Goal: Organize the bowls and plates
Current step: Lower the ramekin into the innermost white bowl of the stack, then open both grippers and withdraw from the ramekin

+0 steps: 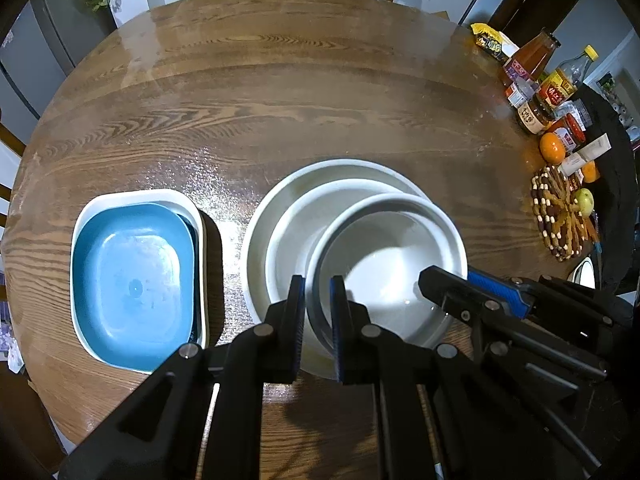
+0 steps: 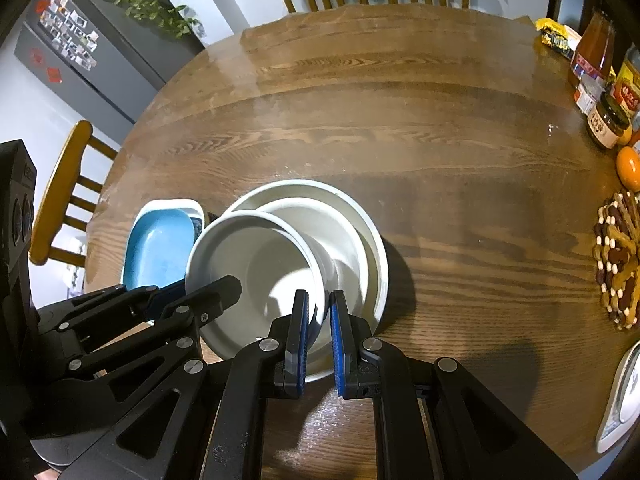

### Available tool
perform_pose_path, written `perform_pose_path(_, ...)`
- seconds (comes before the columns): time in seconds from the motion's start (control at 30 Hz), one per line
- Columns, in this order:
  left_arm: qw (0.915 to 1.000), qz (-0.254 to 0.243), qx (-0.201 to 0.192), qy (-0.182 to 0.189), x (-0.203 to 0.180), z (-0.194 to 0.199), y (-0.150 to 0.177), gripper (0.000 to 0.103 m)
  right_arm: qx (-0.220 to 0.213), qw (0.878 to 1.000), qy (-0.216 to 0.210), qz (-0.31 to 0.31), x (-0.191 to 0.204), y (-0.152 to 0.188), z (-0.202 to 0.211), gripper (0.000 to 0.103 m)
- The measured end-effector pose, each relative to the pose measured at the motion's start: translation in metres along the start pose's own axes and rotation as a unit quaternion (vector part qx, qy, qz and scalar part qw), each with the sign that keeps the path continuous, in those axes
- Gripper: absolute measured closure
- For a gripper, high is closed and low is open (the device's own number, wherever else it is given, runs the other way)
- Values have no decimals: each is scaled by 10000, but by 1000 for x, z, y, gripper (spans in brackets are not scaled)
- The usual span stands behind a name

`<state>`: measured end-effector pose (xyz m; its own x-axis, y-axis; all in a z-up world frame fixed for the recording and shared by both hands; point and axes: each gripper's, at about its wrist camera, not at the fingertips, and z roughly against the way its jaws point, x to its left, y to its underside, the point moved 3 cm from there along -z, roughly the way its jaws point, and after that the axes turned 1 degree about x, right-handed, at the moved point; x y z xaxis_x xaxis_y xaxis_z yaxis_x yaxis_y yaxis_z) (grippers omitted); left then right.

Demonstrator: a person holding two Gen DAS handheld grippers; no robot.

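Left wrist view: left gripper (image 1: pixel 318 312) has its jaws pinched on the near-left rim of the small white ceramic bowl (image 1: pixel 394 264). That bowl sits tilted in the medium white bowl (image 1: pixel 296 232), which sits in the large white round plate (image 1: pixel 260 224) on the round wooden table (image 1: pixel 280 100). Blue rectangular dish (image 1: pixel 132 276) is nested in a white rectangular dish (image 1: pixel 136 196) just left of the stack. Sauce bottles (image 1: pixel 532 64) stand at the far right edge.

Right wrist view: right gripper (image 2: pixel 319 316) is narrowed onto the same small bowl's opposite rim, blue pads (image 2: pixel 338 340) either side of it. Beaded trivet (image 2: pixel 618 260) lies well to the right.
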<state>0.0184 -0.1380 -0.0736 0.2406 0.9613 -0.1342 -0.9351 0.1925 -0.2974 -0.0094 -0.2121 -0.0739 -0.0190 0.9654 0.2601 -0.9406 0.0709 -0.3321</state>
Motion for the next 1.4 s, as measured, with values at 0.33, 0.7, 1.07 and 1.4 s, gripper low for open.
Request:
perform_pose_path(0.33,9999,63,141,-11,4,-11,-2,92,179,9998,-29,-67,-5,-3,-12,91)
perform_pose_path(0.7,9999,52,-62,130,8,1,-9,77,-53,9998,132,129,0,-9,2,91)
perform_pose_path(1.07,9975,260,-588,307,37,38,-9,20,-872,9952,352,271,-11,-9,50,37)
perform_pose_path(1.4,9966,588,-567,142,83,38,-2,22,-915,9956,196,-12,-37,5,48,37)
